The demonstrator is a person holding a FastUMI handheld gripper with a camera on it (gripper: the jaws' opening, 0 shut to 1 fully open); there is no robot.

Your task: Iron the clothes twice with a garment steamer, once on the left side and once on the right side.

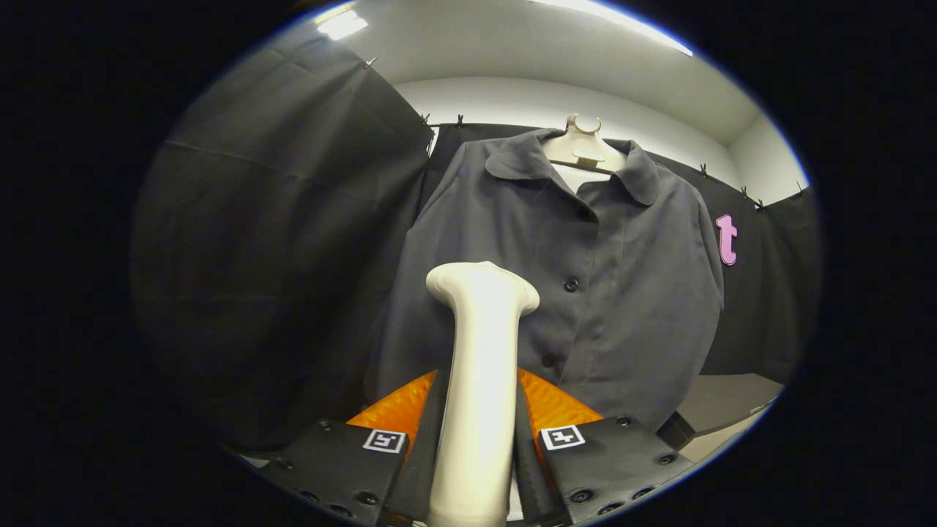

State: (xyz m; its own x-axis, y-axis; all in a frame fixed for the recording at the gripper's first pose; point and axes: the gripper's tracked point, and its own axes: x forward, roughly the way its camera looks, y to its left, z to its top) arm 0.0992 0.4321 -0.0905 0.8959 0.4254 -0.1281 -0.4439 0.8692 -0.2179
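A dark grey button-up shirt [615, 293] hangs on a pale hanger [582, 150] against the booth's black wall, ahead of the fingers. A cream-white garment steamer [479, 366] stands upright between the two fingers, its flared head level with the shirt's left half, just left of the button row. My gripper [479, 391] is shut on the steamer's handle, one finger pressing on each side. Whether the steamer's head touches the cloth I cannot tell.
Black cloth walls [278, 256] close in at the left and behind the shirt. A grey table surface [725, 406] shows low at the right, beyond the shirt's hem. White wall and ceiling lights run above.
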